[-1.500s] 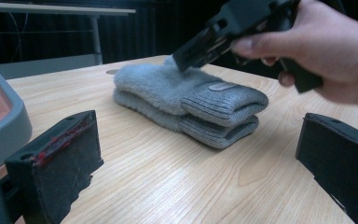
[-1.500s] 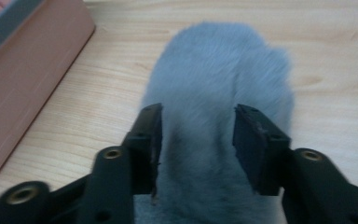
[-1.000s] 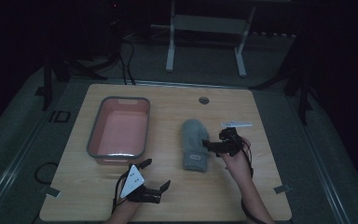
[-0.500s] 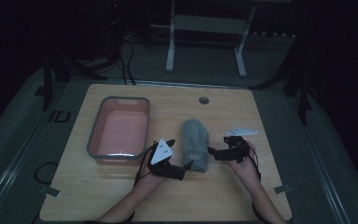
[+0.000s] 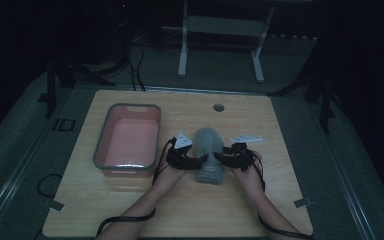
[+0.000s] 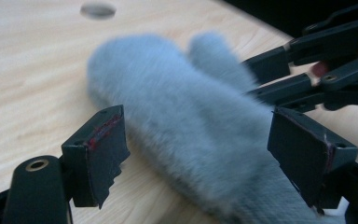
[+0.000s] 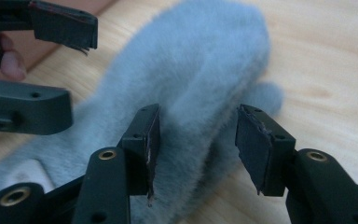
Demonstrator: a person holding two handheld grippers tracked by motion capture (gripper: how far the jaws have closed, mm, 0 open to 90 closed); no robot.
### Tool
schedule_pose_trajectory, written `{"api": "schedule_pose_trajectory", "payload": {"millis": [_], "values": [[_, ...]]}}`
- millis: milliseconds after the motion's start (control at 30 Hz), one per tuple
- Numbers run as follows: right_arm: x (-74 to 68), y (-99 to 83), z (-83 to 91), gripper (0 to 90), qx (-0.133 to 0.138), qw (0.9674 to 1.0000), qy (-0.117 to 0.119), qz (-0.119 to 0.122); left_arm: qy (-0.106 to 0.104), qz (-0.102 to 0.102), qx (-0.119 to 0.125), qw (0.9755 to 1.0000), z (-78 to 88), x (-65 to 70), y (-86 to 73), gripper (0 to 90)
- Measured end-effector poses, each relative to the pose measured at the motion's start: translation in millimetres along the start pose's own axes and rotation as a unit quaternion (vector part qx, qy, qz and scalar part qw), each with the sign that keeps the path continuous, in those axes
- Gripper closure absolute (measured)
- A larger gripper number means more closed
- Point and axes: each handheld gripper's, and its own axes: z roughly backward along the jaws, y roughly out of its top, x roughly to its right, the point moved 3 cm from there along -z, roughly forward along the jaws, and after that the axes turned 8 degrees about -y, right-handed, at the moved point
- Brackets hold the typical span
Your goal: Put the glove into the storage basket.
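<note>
A pale wooden bench (image 5: 130, 210) with a small round hole (image 5: 218, 107) near its far edge is seen from the high view; the room around it is dark, and little beyond a white metal frame (image 5: 220, 45) on the floor can be made out. On the bench's left half a rectangular pink plastic tub with a grey rim (image 5: 128, 141) is set. Just right of it, near the middle, a fluffy grey-blue mitten (image 5: 209, 154) is laid flat, cuff toward the person (a small pale label can be made out at the cuff end, its print too small to read). The mitten's thumb is turned to the right side and is partly hidden by the right claw (image 5: 220, 157).

The left claw (image 5: 203, 161) is held at the mitten's left edge; in the left gripper view it (image 6: 196, 149) is seen spread wide with the blurred fur between the jaws, neither pad pressing it. The right claw (image 7: 196, 144) is likewise spread, astride the mitten's edge near the thumb; whether its left pad touches the fur cannot be told. The person's forearms are cut off at the bottom of the high view.
</note>
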Motion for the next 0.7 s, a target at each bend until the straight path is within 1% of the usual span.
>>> {"api": "schedule_pose_trajectory", "payload": {"millis": [33, 67, 100, 133, 167, 233, 267, 333, 367, 400, 467, 500, 533, 600, 633, 700], "values": [[2.2, -2.1, -2.2, 49.0, -0.003, 1.0, -0.007, -0.005, 0.003, 0.006, -0.009, 0.9999, -2.5, -1.3, -1.8, 20.4], [4.3, -4.8, -4.4, 47.8, -0.009, 0.9999, -0.004, -0.011, 0.006, 0.011, -0.013, 0.9998, -3.9, -2.0, -3.2, 21.0], [6.8, -8.6, -6.1, 47.7, -0.015, 0.9997, -0.006, -0.019, 0.014, 0.017, -0.026, 0.9994, -5.3, -3.6, -5.5, 21.3], [6.8, -8.6, -6.1, 47.7, -0.015, 0.9997, -0.006, -0.019, 0.014, 0.017, -0.026, 0.9994, -5.3, -3.6, -5.5, 21.3], [7.6, -13.0, -7.9, 47.6, -0.019, 0.9996, -0.01, -0.015, 0.013, 0.019, -0.032, 0.9992, -6.1, -4.4, -6.5, 21.3], [7.9, -15.5, -9.3, 47.6, -0.024, 0.9994, -0.009, -0.021, 0.019, 0.02, -0.046, 0.9986, -9.1, -4.7, -7.8, 21.3], [7.8, -15.6, -9.3, 47.6, -0.026, 0.9994, -0.009, -0.019, 0.019, 0.02, -0.046, 0.9986, -9.1, -4.7, -7.8, 21.8], [7.7, -15.7, -9.4, 47.5, -0.026, 0.9995, -0.012, -0.016, 0.016, 0.028, -0.056, 0.9979, -13.5, -5.8, -8.1, 22.3], [7.4, -16.3, -10.3, 47.4, -0.029, 0.9994, -0.013, -0.017, 0.018, 0.025, -0.06, 0.9977, -14.8, -6.2, -8.3, 22.3], [7.8, -17.2, -11.2, 46.5, -0.033, 0.9992, -0.01, -0.018, 0.015, 0.029, -0.067, 0.9972, -18.9, -7.0, -8.5, 22.4], [8.4, -17.6, -11.5, 45.1, -0.036, 0.9991, -0.009, -0.021, 0.012, 0.03, -0.069, 0.9971, -20.9, -7.3, -8.1, 22.4], [9.0, -17.7, -11.6, 44.0, -0.039, 0.999, -0.009, -0.021, 0.01, 0.028, -0.074, 0.9968, -23.1, -7.9, -7.7, 22.4], [10.7, -18.0, -11.7, 39.8, -0.044, 0.9987, -0.008, -0.023, 0.003, 0.034, -0.08, 0.9962, -26.2, -9.3, -7.2, 22.5], [11.5, -18.6, -11.9, 39.6, -0.046, 0.9987, -0.007, -0.023, -0.001, 0.037, -0.082, 0.9959, -28.0, -10.0, -7.2, 22.5], [14.0, -20.2, -13.1, 37.9, -0.049, 0.9984, 0.006, -0.027, -0.006, 0.04, -0.084, 0.9956, -29.9, -10.8, -7.2, 23.0], [15.8, -20.9, -15.0, 38.0, -0.056, 0.9978, 0.014, -0.032, -0.015, 0.044, -0.088, 0.995, -32.2, -12.3, -7.0, 23.3]]}}
